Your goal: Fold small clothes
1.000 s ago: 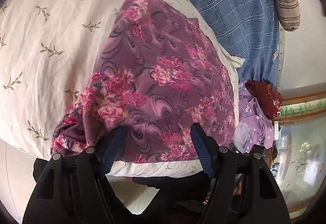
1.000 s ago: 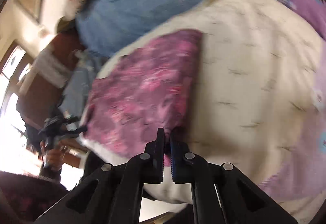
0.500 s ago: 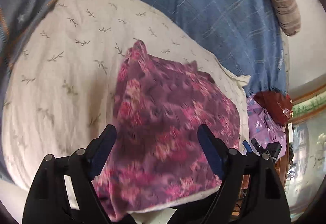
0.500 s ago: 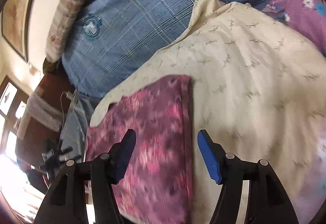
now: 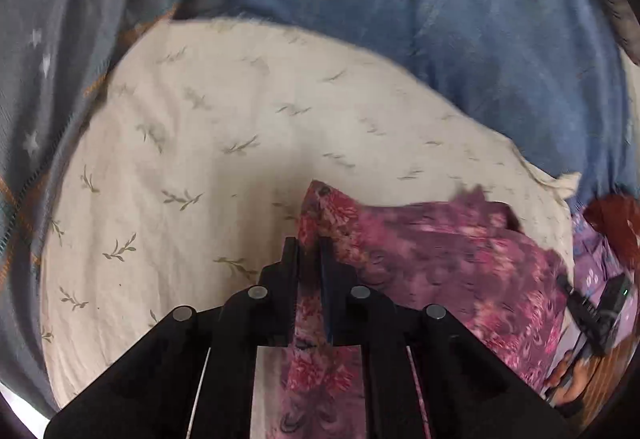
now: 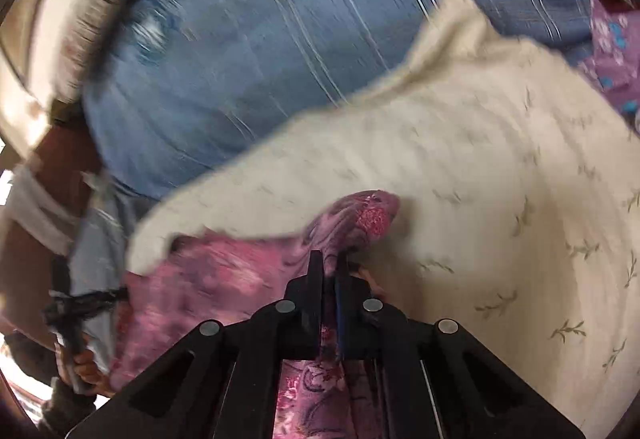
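Observation:
A small purple garment with pink flowers [image 5: 440, 251] lies on a cream sheet with a leaf print [image 5: 224, 143]. My left gripper [image 5: 309, 251] is shut on the garment's left corner, the cloth pinched between its pads and trailing back under the jaws. In the right wrist view the same garment [image 6: 224, 279] stretches off to the left, and my right gripper [image 6: 329, 263] is shut on its other corner, which bunches up just past the fingertips. The other gripper and a hand show at each view's edge.
A blue checked bedspread [image 5: 460, 19] lies beyond the cream sheet [image 6: 500, 199]. A grey star-print cloth [image 5: 44, 79] is at the left. A lilac flowered garment [image 6: 612, 51] and a dark red cloth [image 5: 616, 223] lie at the sheet's side.
Both grippers opened, slid sideways to the garment's corners and closed on them. The garment now lies lower in both views, with more bare cream sheet ahead.

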Available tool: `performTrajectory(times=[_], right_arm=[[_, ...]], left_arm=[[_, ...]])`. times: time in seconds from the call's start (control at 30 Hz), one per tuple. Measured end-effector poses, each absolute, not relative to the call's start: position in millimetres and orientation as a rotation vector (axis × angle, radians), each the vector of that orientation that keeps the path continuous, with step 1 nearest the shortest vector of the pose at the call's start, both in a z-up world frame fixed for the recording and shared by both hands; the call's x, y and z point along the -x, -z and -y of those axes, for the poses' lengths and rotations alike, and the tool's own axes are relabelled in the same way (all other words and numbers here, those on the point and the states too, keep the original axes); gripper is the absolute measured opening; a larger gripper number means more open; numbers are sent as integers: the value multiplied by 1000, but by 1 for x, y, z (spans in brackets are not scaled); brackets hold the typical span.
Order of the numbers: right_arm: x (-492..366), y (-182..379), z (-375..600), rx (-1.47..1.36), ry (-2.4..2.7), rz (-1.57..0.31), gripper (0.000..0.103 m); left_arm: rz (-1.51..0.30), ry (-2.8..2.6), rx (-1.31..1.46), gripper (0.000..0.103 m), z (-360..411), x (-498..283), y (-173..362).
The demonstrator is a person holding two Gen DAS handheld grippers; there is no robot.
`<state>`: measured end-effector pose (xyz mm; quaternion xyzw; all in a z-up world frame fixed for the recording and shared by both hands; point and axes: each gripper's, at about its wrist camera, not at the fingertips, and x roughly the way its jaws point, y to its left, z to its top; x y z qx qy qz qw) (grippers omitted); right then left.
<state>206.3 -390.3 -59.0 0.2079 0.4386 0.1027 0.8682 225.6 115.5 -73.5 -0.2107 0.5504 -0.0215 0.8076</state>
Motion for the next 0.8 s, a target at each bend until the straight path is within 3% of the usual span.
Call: performTrajectory(times=[0.07,0.17,0.23,0.27,0.3,0.53,0.8], right_arm=[[-202,68,395,-459,-163,-948,12],[-165,46,398,-520,-211,-846,14],[-149,33,386,-528,-292,-833,23],[-135,29,374,-538,-365,-842,30],[-127,25,364,-538,-419,-858,37],[-66,37,231,-329,-745,-1027,41],[-70,58,198,-286,-722,-1100,47]], left_arm=[[-1164,77,551,8,-129,-219,72],[-1110,155,583,11,-139,-196,52],[-1110,224,574,31,-136,-180,43],[-1118,247,563,57,-133,-173,40],[-1124,256,550,71,-129,-167,39],[-1166,324,598,72,-116,-137,49],[-1186,378,483,76,-122,-113,48]])
